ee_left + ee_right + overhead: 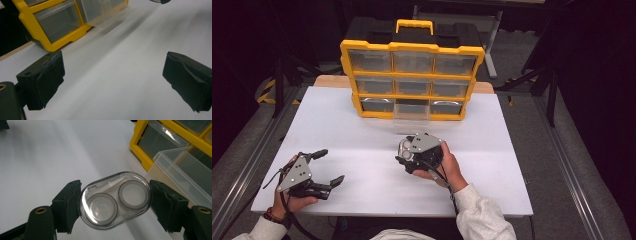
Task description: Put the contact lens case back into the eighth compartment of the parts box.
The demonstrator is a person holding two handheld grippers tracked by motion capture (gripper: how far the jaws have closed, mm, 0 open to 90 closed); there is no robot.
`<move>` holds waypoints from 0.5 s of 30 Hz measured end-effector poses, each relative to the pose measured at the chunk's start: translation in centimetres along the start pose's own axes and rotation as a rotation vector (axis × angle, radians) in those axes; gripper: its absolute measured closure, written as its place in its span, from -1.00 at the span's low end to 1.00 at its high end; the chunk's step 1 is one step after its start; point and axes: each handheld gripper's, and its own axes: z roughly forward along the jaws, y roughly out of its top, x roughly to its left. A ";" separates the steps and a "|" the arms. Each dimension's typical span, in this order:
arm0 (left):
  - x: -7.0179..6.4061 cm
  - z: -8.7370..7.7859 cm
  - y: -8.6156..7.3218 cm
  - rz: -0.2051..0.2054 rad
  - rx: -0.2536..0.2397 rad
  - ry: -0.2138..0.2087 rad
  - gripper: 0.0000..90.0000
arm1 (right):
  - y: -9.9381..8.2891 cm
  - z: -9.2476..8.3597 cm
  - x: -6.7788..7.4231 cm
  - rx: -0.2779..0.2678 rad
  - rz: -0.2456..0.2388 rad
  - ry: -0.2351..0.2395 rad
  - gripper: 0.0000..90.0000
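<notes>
Right gripper (113, 202) squeezes a clear oval case (115, 200) between its two jaws. Just ahead sits the pulled-out clear drawer (183, 173) of the yellow organizer (412, 80). Move slowly, keep it level. Left gripper (112, 80) waits wide apart, holding nothing.

Worktop (362, 150): white, flat, rectangular.
Far edge: yellow drawer organiser (412, 80) stands upright on worktop.
Bottom middle drawer (411, 116): clear, pulled out over worktop.
</notes>
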 end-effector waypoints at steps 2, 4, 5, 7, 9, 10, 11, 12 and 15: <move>0.0 0.0 0.0 0.001 0.001 -0.004 -0.89 | 0.1 -0.3 -0.1 -0.008 -0.002 -0.007 -0.35; 0.0 0.0 0.0 -0.003 -0.004 -0.007 -0.89 | 0.3 -0.5 -0.3 -0.013 0.004 -0.012 -0.35; 0.0 0.0 0.0 -0.003 -0.004 -0.007 -0.89 | 0.4 -0.6 -0.3 -0.012 0.005 -0.020 -0.35; 0.1 0.1 0.0 -0.004 0.001 -0.014 -0.89 | 0.5 -0.8 -0.4 -0.013 0.007 -0.024 -0.35; 0.1 0.2 -0.1 -0.008 0.006 -0.022 -0.91 | 0.6 -1.1 -0.6 -0.026 0.006 -0.034 -0.35; 0.1 0.2 -0.1 -0.008 0.004 -0.025 -0.91 | 0.7 -1.4 -0.8 -0.032 0.008 -0.043 -0.35; 0.1 0.2 -0.1 -0.010 0.001 -0.027 -0.91 | 0.9 -1.6 -1.1 -0.044 0.011 -0.058 -0.36; 0.1 0.2 -0.1 -0.010 0.003 -0.026 -0.91 | 0.9 -1.6 -1.1 -0.044 0.011 -0.058 -0.36; 0.2 0.2 -0.2 -0.015 -0.001 -0.027 -0.91 | 1.3 -2.1 -2.1 -0.067 0.022 -0.099 -0.36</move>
